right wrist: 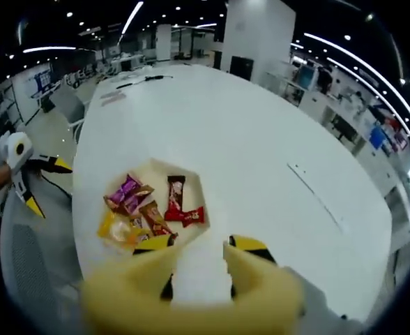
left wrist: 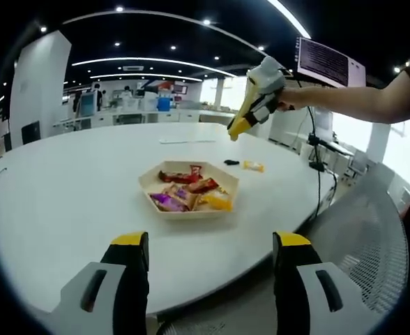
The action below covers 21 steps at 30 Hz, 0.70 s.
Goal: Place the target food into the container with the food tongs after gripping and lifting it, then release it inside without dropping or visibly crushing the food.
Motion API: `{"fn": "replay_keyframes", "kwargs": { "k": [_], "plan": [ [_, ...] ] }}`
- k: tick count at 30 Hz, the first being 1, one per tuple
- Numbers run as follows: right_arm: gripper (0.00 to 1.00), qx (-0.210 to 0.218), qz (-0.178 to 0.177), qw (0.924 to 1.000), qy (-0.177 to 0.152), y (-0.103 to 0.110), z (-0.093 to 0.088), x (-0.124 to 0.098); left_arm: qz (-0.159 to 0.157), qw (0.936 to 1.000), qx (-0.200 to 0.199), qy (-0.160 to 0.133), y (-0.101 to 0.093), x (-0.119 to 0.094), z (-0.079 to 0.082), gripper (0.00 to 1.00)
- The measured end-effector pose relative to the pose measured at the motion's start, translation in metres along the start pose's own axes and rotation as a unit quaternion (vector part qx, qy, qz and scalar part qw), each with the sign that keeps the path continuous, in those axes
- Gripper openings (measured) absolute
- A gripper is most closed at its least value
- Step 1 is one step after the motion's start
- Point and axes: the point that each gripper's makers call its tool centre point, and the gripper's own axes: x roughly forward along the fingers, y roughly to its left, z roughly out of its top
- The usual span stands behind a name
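- White table [left wrist: 65, 195]: round-edged, carries all items; serves as the landmark.
- Hexagonal tray [left wrist: 151, 183]: near the table's middle, holding wrapped snack bars [left wrist: 191, 192].
- Left gripper [left wrist: 208, 244]: at the table's near edge, jaws spread apart, nothing between them.
- Right gripper [left wrist: 237, 128]: raised above the table beyond the tray, held by a hand [left wrist: 289, 99]; jaws parted, empty.
- Yellow snack [left wrist: 253, 166]: on the table, just beside the tray.

Snack packets [left wrist: 191, 192] in tray [left wrist: 149, 183] on table [left wrist: 65, 188]

Open office, white oval table [left wrist: 65, 195], mesh chair [left wrist: 372, 237] (curved ceiling strip lights).
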Motion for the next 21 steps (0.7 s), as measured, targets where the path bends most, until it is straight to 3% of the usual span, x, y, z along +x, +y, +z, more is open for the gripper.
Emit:
{"fn": "replay_keyframes", "kwargs": {
  "k": [8,13,21],
  "plan": [
    [0.31,0.017,-0.046,0.9988,-0.004,-0.036,-0.035,-0.002,-0.007,0.9999,0.006,-0.008,-0.002,0.0,0.003,0.73],
    [0.31,0.028,-0.046,0.9985,0.012,-0.052,-0.061,0.011,-0.006,0.9999,0.007,-0.01,-0.001,0.001,0.003,0.74],
    [0.31,0.036,-0.047,0.9981,0.017,-0.073,-0.085,0.03,0.001,0.9999,0.007,-0.013,0.001,0.001,0.004,0.77]
  ]
}}
